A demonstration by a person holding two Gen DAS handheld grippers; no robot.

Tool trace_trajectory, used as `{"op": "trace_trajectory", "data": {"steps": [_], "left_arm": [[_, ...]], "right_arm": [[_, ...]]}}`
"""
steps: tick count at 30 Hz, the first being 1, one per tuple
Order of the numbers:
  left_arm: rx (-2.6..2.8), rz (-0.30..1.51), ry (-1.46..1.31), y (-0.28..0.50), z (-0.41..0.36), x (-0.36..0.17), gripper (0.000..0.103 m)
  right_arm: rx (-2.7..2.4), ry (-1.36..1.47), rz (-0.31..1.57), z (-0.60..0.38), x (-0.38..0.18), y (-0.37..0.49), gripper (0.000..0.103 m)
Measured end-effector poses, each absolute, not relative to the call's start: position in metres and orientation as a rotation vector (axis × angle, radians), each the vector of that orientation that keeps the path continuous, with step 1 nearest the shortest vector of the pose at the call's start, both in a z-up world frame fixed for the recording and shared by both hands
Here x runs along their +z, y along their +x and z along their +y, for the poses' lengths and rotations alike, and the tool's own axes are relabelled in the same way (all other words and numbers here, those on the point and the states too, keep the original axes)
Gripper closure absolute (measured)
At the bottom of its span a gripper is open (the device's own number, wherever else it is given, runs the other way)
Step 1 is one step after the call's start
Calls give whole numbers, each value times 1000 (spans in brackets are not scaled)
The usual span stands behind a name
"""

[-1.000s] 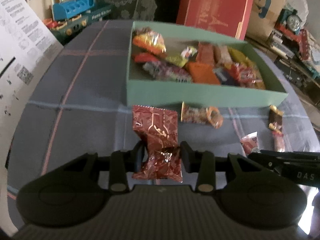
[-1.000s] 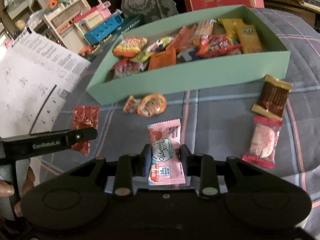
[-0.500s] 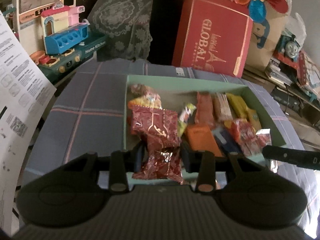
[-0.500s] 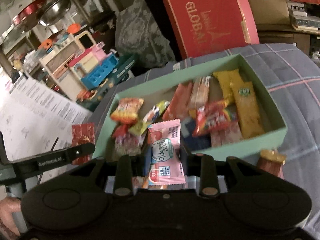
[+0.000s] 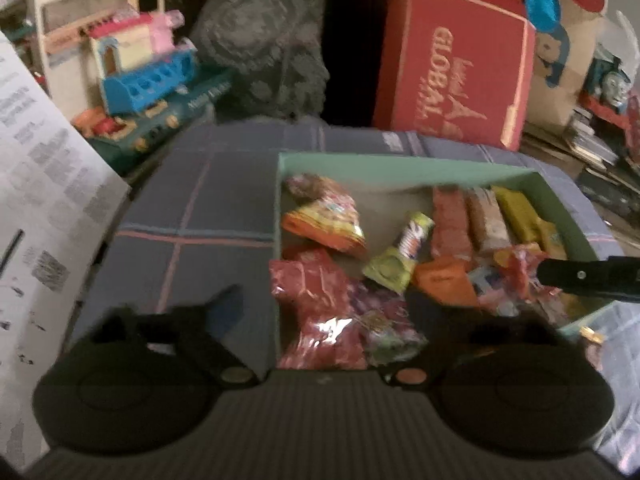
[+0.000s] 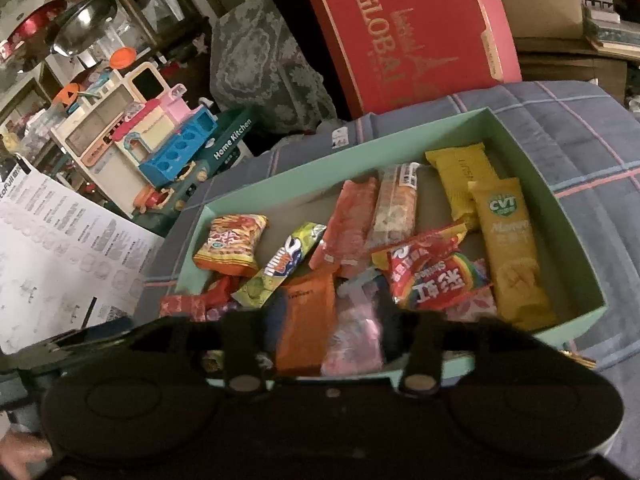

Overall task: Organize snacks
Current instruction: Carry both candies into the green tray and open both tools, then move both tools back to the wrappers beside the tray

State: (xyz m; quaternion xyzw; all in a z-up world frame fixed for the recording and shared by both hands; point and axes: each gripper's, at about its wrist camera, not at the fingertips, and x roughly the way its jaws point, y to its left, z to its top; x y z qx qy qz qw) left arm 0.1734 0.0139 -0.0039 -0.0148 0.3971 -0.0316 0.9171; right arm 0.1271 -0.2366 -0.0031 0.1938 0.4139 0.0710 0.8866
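Note:
A mint green box (image 5: 400, 168) (image 6: 304, 184) holds several snack packets. My left gripper (image 5: 324, 320) is open above the box's near left corner; the dark red foil packet (image 5: 316, 312) lies loose between its spread fingers inside the box. My right gripper (image 6: 332, 340) is open over the box's near wall; the pink packet (image 6: 356, 336) lies blurred between its fingers, inside the box beside an orange packet (image 6: 308, 316). The right gripper's finger also shows in the left wrist view (image 5: 588, 280).
The box stands on a blue plaid cloth (image 5: 192, 208). A red GLOBAL box (image 6: 412, 32), a toy kitchen set (image 6: 148, 148) and a grey cushion (image 5: 264, 40) stand behind. A printed paper sheet (image 5: 36, 200) lies at the left.
Both grippers carried their packets from above the cloth to over the box, then opened. The red and pink packets dropped into the box.

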Motion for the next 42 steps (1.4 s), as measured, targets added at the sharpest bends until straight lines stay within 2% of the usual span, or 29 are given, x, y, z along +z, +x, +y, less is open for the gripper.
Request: {"op": "trace_trajectory", "data": {"steps": [1, 4, 30, 42], "left_arm": [[-55, 807, -24, 171, 13, -3, 0], [-50, 812, -22, 167, 11, -3, 0], [-113, 842, -34, 106, -12, 5, 0], [-108, 923, -53, 80, -1, -29, 0]], "right_arm": [[138, 397, 847, -236, -2, 125, 8], [123, 394, 817, -239, 3, 118, 0], [127, 415, 835, -246, 13, 51, 0], [163, 356, 937, -230, -8, 35, 0]]}}
